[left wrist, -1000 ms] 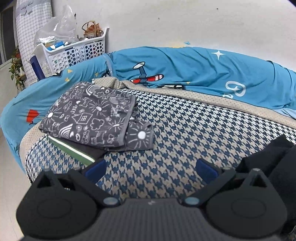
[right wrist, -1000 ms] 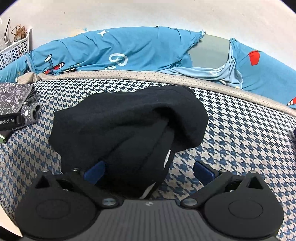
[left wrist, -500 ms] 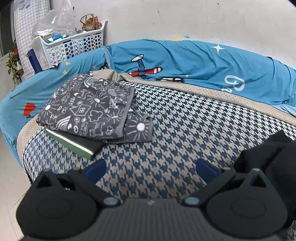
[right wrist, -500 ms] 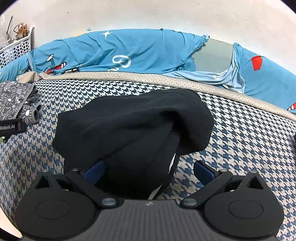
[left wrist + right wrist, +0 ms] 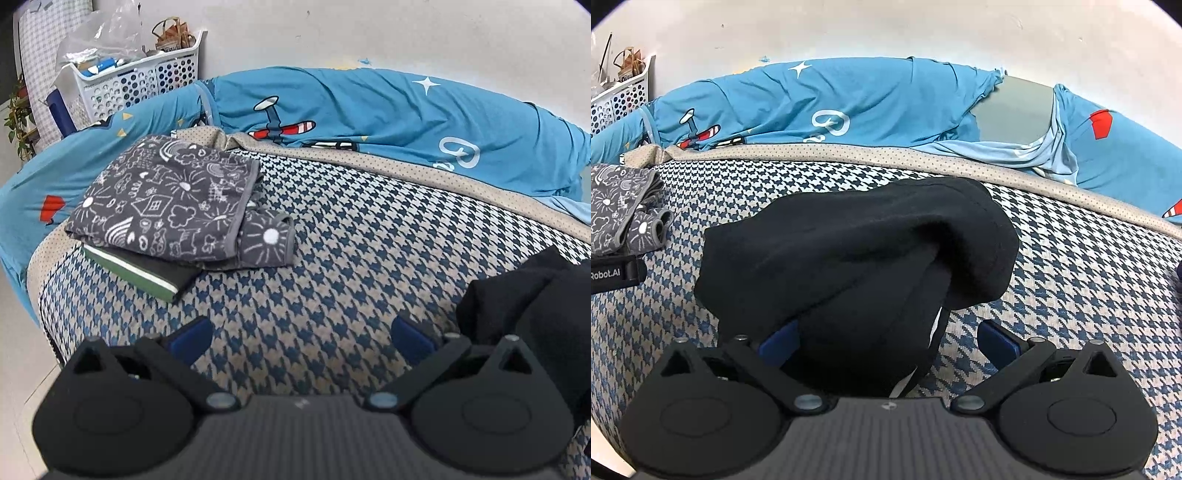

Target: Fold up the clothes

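Left gripper jaws spread wide over bare houndstooth blanket, gripping nothing; black garment edge at 3 o'clock, folded doodle-print cloth stacked on a green-edged garment at 10 o'clock. Right gripper also wide, the bunched black garment lying between its fingers, unclamped. Open blanket at its 3 o'clock; blue bedsheet along the wall at 12.

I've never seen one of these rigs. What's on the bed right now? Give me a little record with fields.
surface: houndstooth blanket
unfolded item: black garment, bunched up, partly between the open fingers of the right claw
finished pile: grey doodle-print cloth folded atop a dark piece with a green and white edge
left claw: open, empty
behind: blue cartoon bedding, white basket
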Tool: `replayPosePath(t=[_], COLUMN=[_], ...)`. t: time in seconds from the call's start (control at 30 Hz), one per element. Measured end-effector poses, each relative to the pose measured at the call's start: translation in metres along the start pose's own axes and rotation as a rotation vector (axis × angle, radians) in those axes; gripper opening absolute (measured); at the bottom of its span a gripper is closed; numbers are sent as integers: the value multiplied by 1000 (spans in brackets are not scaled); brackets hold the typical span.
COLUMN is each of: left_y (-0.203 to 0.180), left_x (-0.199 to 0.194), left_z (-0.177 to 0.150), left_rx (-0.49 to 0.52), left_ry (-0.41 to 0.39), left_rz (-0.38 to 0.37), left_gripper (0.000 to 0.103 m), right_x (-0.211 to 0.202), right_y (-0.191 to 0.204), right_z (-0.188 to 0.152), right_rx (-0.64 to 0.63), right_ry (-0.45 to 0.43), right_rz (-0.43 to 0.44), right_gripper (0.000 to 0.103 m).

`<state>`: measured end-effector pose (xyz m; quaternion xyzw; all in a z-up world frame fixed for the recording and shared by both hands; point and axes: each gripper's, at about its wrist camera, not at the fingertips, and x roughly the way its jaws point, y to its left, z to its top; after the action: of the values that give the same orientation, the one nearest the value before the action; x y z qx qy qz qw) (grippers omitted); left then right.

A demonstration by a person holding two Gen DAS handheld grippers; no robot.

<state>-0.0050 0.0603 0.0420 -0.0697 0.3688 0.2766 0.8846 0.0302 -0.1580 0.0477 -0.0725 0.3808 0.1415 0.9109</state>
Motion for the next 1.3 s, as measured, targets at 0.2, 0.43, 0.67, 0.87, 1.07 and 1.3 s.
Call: replayPosePath(t=[0.2,0.43,0.67,0.87,1.07,1.3], left_y=[3,6,8,9,10,14], left_x=[3,3,2,4,6,10], left_z=[-1,-3,-2,-5,-7,-8], left_rx=[-13,-24,-23,-16,-8,-4], left_ry=[25,34,30,45,56,72], left_rz=[-1,2,7,7,8,21], left_gripper=[103,103,103,103,103,103], right_x=[1,2,0,-2,4,15], right_y=[3,8,24,38,45,58], right_z=[1,1,0,-2,-6,-13], right_rx=[2,-13,-95,-168,-184,-218], right_ry=[5,3,-29,-59,-27,18], right_rz=[4,2,-14,-32,31,92], right_gripper=[102,102,102,102,102,85])
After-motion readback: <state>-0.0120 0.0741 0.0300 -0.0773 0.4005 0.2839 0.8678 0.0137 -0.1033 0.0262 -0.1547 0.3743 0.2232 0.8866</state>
